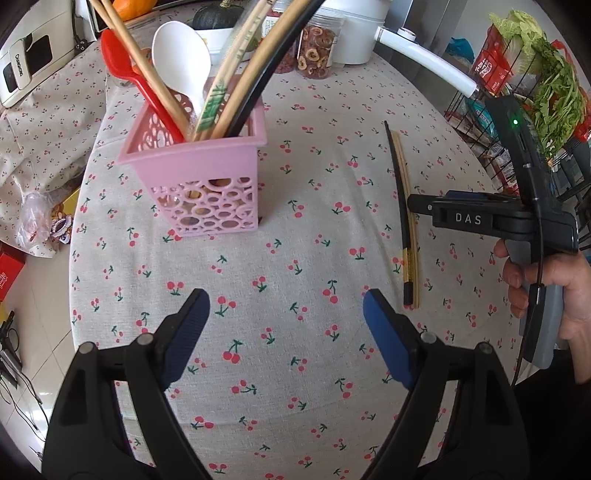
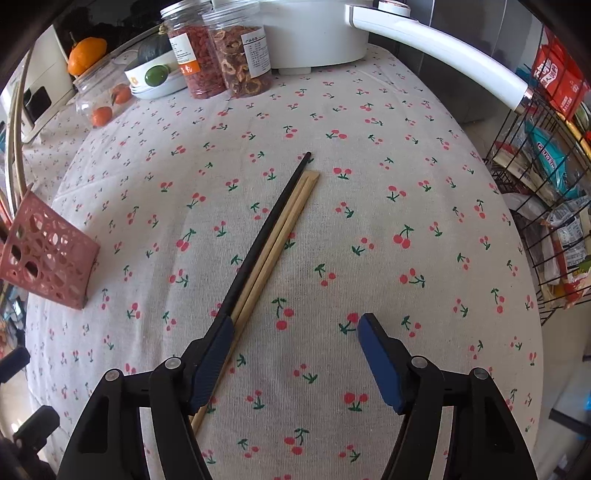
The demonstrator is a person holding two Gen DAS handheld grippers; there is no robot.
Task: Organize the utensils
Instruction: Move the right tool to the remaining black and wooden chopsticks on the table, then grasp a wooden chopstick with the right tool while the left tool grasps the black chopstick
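On the tablecloth (image 2: 369, 206), both hand-held grippers (image 1: 286, 310) (image 2: 295, 332) gape beside chopsticks (image 2: 273, 229).

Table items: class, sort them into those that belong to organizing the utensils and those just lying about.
Belong to the job:
pink holder
black chopstick
wooden chopsticks
red spoon
white spoon

Just lying about:
jars of dried fruit
white pot
oranges

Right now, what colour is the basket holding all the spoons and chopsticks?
Pink, with a cut-out circle pattern. The basket shows best in the left wrist view.
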